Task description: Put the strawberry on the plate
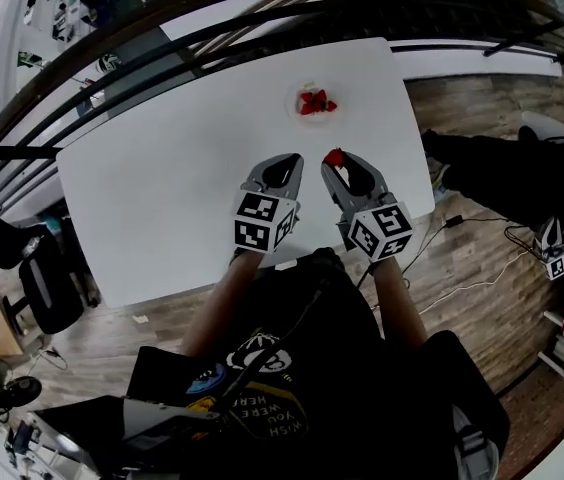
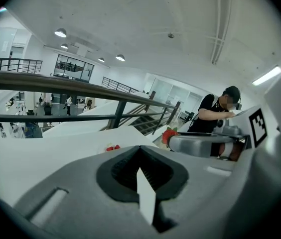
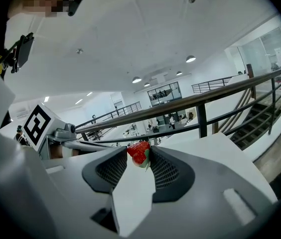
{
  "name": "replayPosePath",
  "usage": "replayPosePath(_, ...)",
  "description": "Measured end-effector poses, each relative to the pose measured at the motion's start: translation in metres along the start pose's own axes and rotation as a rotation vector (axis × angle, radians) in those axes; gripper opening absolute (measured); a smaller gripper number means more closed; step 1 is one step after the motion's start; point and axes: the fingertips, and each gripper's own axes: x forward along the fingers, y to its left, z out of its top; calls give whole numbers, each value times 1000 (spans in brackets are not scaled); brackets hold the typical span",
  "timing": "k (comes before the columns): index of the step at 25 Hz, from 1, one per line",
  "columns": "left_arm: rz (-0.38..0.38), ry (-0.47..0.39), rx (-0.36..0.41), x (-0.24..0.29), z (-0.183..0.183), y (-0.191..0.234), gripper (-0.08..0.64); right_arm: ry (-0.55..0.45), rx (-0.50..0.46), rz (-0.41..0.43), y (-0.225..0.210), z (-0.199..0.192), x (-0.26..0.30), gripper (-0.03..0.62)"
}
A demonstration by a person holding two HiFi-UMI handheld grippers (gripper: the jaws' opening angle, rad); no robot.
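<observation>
Strawberry in my right tongs (image 1: 336,164), short of the plate (image 1: 293,105).
I have the right tongs clamped on the strawberry (image 3: 138,152) at the tips, above the white worktop (image 1: 162,188), on the near side of the plate. The plate sits far centre with more red strawberries (image 1: 316,103) on it. My left tongs (image 1: 284,164) are just left of the right pair, tips closed, nothing in them.

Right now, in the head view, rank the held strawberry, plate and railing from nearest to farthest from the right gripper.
1. Strawberry, between the right gripper's jaws.
2. Plate, ahead on the table.
3. Railing, beyond the table's far edge.
</observation>
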Motion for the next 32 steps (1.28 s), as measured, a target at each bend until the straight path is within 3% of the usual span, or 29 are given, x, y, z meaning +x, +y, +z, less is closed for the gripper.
replayPosePath(12,34,7,-40,38,5,24,0,51,7,26,-34,-7,33,150)
replayPosePath(32,28,135,-83,102,-28,64,0,165,22,7,-83,-46,91,150)
